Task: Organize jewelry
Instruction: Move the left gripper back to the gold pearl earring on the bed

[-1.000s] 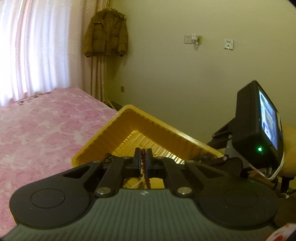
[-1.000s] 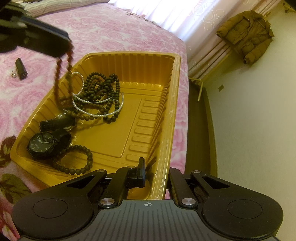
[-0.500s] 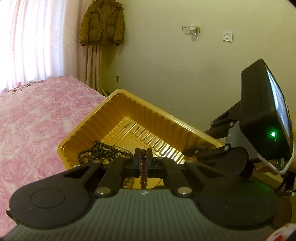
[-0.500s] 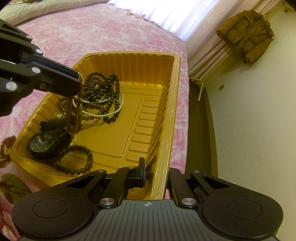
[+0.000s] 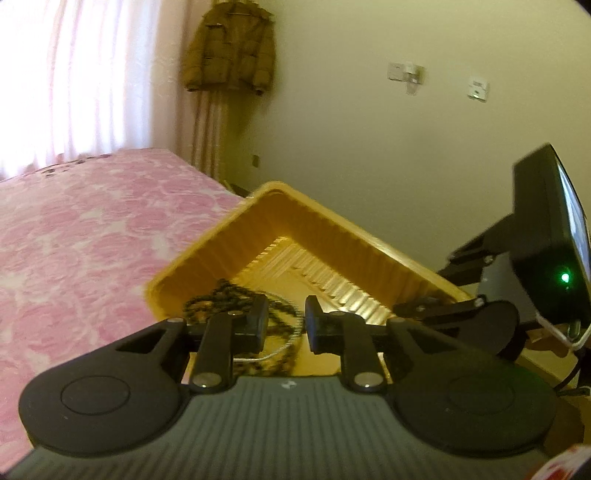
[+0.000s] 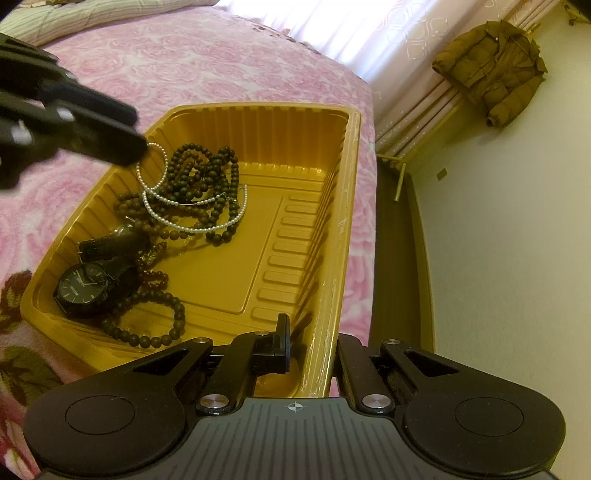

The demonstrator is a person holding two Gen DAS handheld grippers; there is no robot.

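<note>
A yellow plastic tray (image 6: 332, 229) lies on the bed. It holds a dark bead necklace (image 6: 207, 173), a pearl strand (image 6: 192, 223), a black watch (image 6: 83, 286), a dark bead bracelet (image 6: 162, 328) and a brown bead string (image 6: 127, 208) by its left wall. My left gripper (image 5: 286, 325) hovers over the tray's left side. Its jaws are opening with nothing between them, and the beads (image 5: 221, 295) show beyond. The right wrist view catches it blurred (image 6: 129, 147). My right gripper (image 6: 314, 350) is shut on the tray's near right rim.
A pink floral bedspread (image 6: 207, 62) lies under the tray, which sits close to the bed's right edge. Beyond that edge a dark floor strip (image 6: 395, 258) runs along the wall. A brown coat (image 6: 495, 74) hangs beside the curtains. A striped pillow (image 6: 74, 18) lies far left.
The left gripper's jaws have parted and the brown bead string they held now lies in the tray. That gripper has drawn back toward the tray's left rim. The right gripper has kept still.
</note>
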